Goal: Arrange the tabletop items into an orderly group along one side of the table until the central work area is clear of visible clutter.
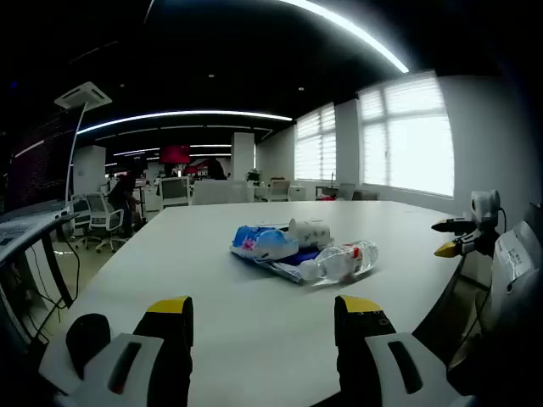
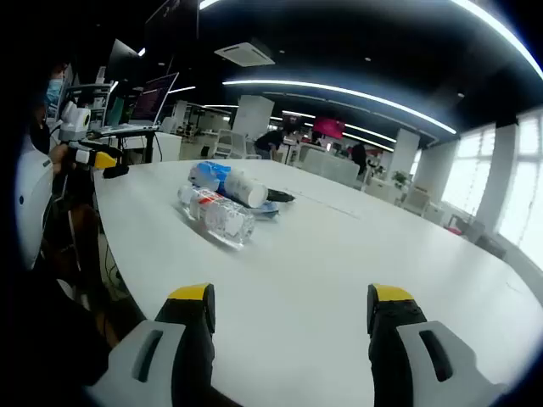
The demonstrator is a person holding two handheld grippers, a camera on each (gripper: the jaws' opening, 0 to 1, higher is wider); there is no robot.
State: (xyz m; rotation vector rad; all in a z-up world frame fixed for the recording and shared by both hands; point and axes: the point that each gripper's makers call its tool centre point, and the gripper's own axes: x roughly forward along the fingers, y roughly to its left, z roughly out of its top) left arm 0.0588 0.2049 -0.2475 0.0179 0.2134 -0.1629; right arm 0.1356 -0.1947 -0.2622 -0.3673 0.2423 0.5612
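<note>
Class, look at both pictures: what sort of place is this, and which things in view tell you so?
Most likely an open-plan office. A big white table stands in a wide room with long ceiling strip lights, office chairs and a laptop on a stand nearby. Large windows with blinds line one wall.

Open-plan office; dark ceiling with long curved light strips [image 1: 195, 114]; bright blinded windows [image 1: 407, 140]; white table [image 1: 254, 297]; office chairs [image 1: 102, 220]; white column [image 1: 243, 155].
</note>
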